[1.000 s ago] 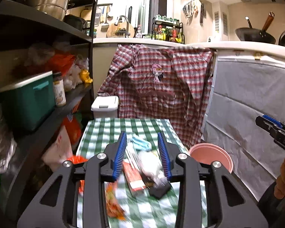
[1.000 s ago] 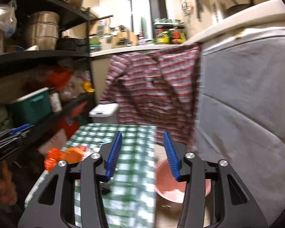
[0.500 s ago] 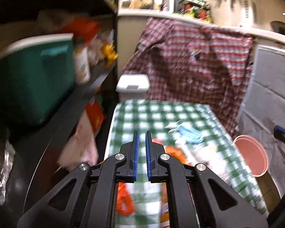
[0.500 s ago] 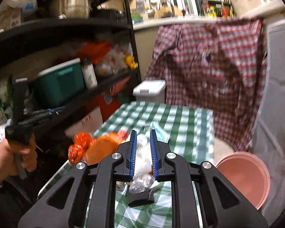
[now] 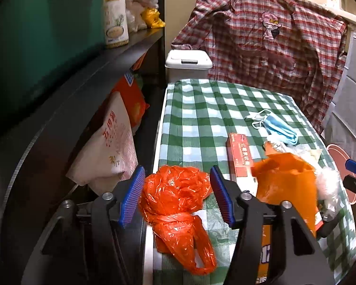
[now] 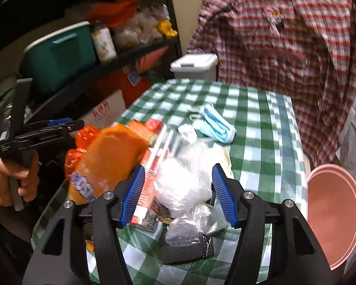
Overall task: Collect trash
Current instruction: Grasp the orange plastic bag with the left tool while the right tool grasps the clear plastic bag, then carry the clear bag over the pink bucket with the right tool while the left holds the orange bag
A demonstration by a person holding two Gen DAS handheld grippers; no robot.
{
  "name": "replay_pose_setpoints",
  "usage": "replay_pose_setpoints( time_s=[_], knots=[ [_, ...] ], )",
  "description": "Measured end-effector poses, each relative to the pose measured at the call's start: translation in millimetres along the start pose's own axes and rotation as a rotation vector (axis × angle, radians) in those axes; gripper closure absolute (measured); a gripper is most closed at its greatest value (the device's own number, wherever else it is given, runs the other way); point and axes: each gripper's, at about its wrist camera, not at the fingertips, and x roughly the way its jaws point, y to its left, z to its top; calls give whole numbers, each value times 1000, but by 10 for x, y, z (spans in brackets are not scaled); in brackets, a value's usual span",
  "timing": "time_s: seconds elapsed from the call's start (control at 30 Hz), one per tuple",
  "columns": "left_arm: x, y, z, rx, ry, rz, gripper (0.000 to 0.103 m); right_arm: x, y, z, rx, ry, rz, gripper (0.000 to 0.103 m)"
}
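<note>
The left hand-held gripper was opening, loose around the orange bag; the right hand-held gripper was opening around the white bag.

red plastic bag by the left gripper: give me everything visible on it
The red bag is thin, glossy, crinkled plastic, bunched into a ball with a twisted neck and loop handles trailing toward the camera. It lies on the checked table at its left edge, between the left gripper's opening jaws, pads not pressing it.
</note>
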Motion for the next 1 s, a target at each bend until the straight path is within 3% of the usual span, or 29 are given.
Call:
replay_pose_setpoints(
  time_s=[0.17,0.47,0.67,1.0],
  knots=[
    [226,-42,-55,14,65,4,46,212,-103,-49,29,70,-11,42],
    [364,-73,-79,42,105,58,46,366,-197,-146,56,140,-4,41],
    [347,-75,-59,51,108,73,68,315,-189,-133,47,132,8,53],
    [41,-109,76,26,19,54,73,-97,-168,-40,26,37,-4,60]
  ],
)
